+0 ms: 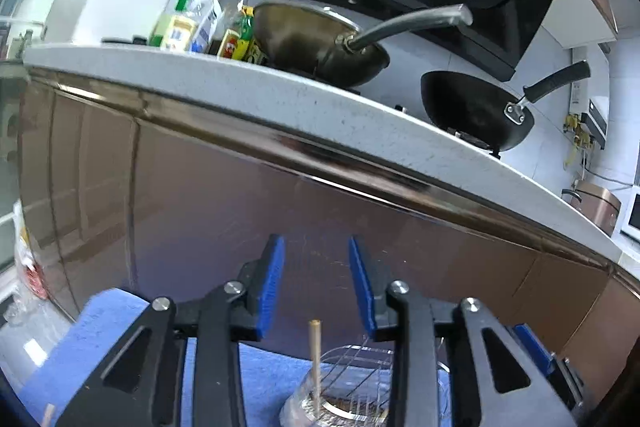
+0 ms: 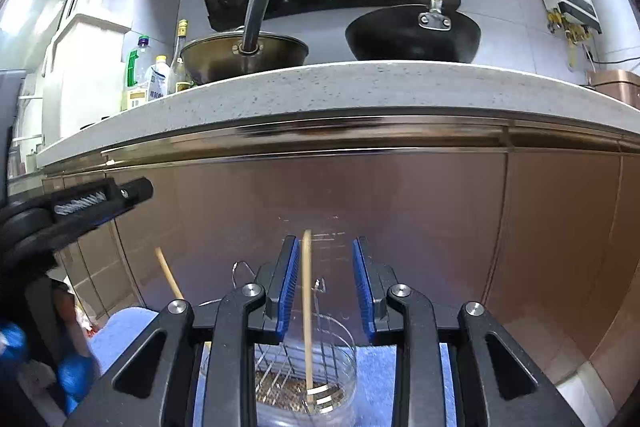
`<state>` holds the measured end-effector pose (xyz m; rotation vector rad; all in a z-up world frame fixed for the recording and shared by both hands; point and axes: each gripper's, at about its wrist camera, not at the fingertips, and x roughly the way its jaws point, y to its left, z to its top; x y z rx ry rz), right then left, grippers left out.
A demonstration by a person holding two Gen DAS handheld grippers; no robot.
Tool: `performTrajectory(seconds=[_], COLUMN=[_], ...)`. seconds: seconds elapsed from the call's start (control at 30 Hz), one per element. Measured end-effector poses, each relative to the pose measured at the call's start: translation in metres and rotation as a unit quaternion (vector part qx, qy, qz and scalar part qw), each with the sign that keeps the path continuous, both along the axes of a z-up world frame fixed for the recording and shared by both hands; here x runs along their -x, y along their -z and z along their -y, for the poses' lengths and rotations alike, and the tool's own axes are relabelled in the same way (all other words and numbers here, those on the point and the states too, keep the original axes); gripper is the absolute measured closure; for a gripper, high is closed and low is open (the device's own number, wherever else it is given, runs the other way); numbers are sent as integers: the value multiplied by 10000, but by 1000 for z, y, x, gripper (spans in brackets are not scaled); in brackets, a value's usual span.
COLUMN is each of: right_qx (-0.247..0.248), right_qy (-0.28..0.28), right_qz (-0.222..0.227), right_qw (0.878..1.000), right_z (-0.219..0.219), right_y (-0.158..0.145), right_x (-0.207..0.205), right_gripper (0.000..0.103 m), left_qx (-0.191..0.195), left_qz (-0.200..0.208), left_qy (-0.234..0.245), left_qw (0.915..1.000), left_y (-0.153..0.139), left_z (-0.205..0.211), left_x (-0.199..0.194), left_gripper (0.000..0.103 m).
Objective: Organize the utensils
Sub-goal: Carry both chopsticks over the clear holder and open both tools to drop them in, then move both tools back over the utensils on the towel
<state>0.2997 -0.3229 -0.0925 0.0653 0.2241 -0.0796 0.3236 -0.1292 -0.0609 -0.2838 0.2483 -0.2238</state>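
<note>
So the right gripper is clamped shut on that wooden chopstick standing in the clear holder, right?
Not quite. The right gripper is open: in the right wrist view its blue pads stand apart on either side of the wooden chopstick, which does stand in the clear holder.

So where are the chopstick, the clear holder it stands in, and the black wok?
chopstick (image 2: pixel 307 307): right wrist view, middle of its shaft.
clear holder (image 2: pixel 347 367): right wrist view, its right wall.
black wok (image 2: pixel 412 35): right wrist view, its bowl.

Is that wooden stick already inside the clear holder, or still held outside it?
Inside. The wooden stick stands nearly upright with its lower end in the clear holder, between the open right gripper fingers, which aren't touching it.
</note>
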Motion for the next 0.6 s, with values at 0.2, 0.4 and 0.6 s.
performTrajectory(seconds=[0.2,0.4,0.6], right_qx=[-1,-151,-143], right_qy=[-46,-159,-307], right_qz=[-63,-251,-409], right_qw=[10000,9994,9986], right_z=[0,-2,-11], right_y=[-21,-42,-54], right_x=[35,82,133], right_gripper=[75,75,69], left_qx=[-444,-859,-1141], left_qz=[-67,-419,-603], left_qy=[-52,-98,-243], left_qw=[9990,9954,9913], left_y=[-30,-45,-51], left_z=[-29,-69,-108], left_x=[40,85,132], left_gripper=[71,71,70])
